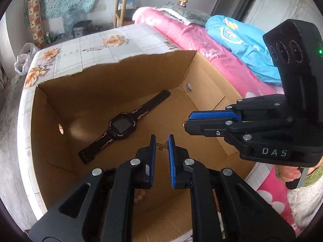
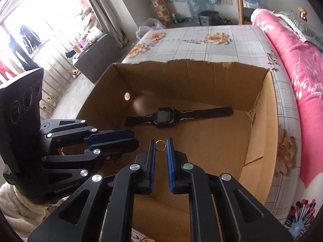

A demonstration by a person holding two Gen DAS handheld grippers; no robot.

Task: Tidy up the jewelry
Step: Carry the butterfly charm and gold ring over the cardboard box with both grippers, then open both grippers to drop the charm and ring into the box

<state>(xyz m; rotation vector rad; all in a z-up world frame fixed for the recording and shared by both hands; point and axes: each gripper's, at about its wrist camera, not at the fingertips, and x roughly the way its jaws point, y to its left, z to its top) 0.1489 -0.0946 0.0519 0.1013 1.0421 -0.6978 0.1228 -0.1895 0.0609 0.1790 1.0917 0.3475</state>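
Observation:
A black smartwatch [image 1: 121, 125] lies flat on the floor of an open cardboard box [image 1: 113, 76]; it also shows in the right wrist view [image 2: 163, 116]. My left gripper [image 1: 162, 146] is shut on a small gold butterfly charm [image 1: 162, 145] and holds it over the box. My right gripper [image 2: 160, 145] is shut on a thin gold ring [image 2: 160, 145], also over the box [image 2: 262, 121]. The right gripper [image 1: 187, 121] shows side-on in the left wrist view; the left gripper [image 2: 135, 139] shows in the right wrist view.
The box sits on a bed with a floral grey sheet [image 1: 97, 46]. Pink [image 1: 201, 46] and blue [image 1: 248, 40] quilts are piled to the right of the box. A wooden chair [image 1: 121, 4] and clutter stand beyond the bed's far end.

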